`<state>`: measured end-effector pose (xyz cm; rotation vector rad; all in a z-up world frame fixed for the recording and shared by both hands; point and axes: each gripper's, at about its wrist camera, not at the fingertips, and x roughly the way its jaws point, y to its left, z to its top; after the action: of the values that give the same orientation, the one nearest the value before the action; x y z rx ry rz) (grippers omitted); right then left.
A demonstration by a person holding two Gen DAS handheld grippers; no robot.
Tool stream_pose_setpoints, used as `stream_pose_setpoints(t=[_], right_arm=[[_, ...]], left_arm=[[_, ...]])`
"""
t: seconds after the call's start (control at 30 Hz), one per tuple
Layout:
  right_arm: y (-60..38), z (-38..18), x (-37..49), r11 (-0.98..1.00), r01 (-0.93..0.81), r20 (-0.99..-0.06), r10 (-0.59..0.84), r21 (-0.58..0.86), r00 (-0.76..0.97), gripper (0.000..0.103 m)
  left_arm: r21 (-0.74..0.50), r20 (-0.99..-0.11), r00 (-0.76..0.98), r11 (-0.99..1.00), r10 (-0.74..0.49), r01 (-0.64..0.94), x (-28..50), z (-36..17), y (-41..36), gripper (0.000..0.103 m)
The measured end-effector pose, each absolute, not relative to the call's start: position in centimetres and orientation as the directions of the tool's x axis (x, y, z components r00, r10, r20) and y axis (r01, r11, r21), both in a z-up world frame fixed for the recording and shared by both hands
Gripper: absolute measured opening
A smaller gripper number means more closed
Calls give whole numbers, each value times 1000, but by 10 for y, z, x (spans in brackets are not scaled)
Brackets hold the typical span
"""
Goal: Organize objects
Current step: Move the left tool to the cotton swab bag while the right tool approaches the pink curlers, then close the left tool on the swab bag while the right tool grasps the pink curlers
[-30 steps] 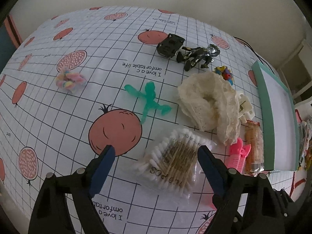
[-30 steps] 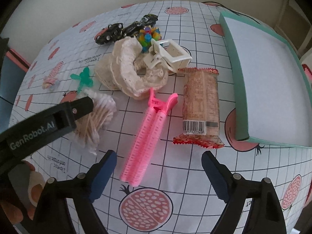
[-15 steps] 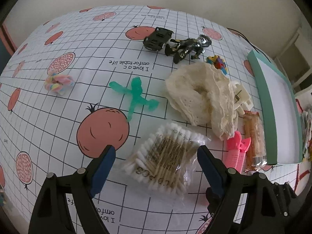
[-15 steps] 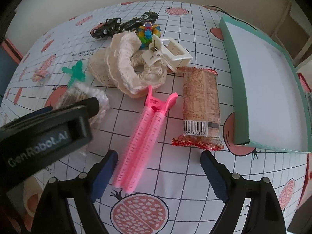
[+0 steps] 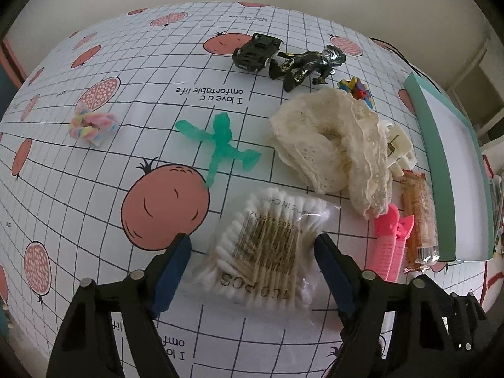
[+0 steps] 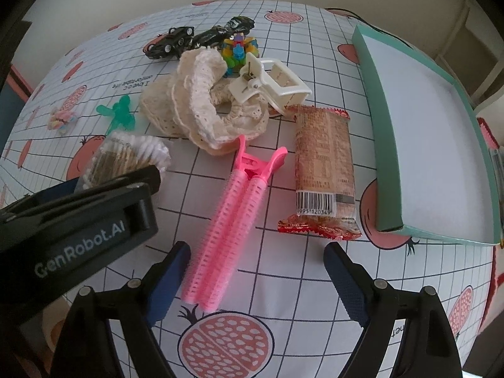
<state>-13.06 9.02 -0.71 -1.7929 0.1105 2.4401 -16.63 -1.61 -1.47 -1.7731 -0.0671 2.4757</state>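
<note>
Over patterned tablecloth (image 5: 94, 189), left gripper (image 5: 252, 252) straddles cotton swabs (image 5: 267, 249), spread; right gripper (image 6: 256, 267) gapes.

Counter (image 5: 94, 189): smooth printed covering, faint sheen.
Swab pack (image 5: 267, 252): clear glossy plastic bag, crinkled; pale wood-coloured sticks, white fluffy tips.
Scrunchie (image 6: 201, 110): cream eyelet lace cloth, matt, ruffled.
Hair clip (image 6: 274, 85): ivory plastic, smooth, with a small metal spring.
Roller (image 6: 226, 220): pink plastic, bristly ribbed surface.
Snack (image 6: 324, 170): shiny plastic wrapper, crimped ends.
Tray (image 6: 381, 145): matt teal card-like walls, white matt inside.
Figure (image 5: 220, 145): translucent green, rubbery-looking, glossy.
Car (image 5: 256, 50): black, glossy.
Dark figure (image 5: 305, 63): black with metallic silver gloss.
Pastel bundle (image 5: 91, 126): soft, matt, fuzzy.
Left claw (image 5: 252, 255), right claw (image 6: 256, 264): matt black plastic arms, blue textured pads.
</note>
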Motion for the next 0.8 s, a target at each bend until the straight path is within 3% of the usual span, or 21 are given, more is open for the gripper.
stream_pose_setpoints(t=[0.33,0.47,0.6,0.8], right_arm=[[79,-11,-141,-990,-139,-960,19,21,-278,95],[69,-13,-144,-992,-126,-957,35,2,-287,94],[63,-10,-148,-991,-135,-953,45,-4,-300,81],[41,-7,-155,-995,-98,-947,27,4,-319,55]], left_arm=[[-77,-943,-320,-995,93,-64,-164,-15,-16,80],[-77,-943,-320,-995,94,-64,-163,-15,-16,80],[-75,-943,-320,-995,91,-64,-163,-14,-16,78],[-82,-941,-324,-995,98,-64,-165,-15,-15,66]])
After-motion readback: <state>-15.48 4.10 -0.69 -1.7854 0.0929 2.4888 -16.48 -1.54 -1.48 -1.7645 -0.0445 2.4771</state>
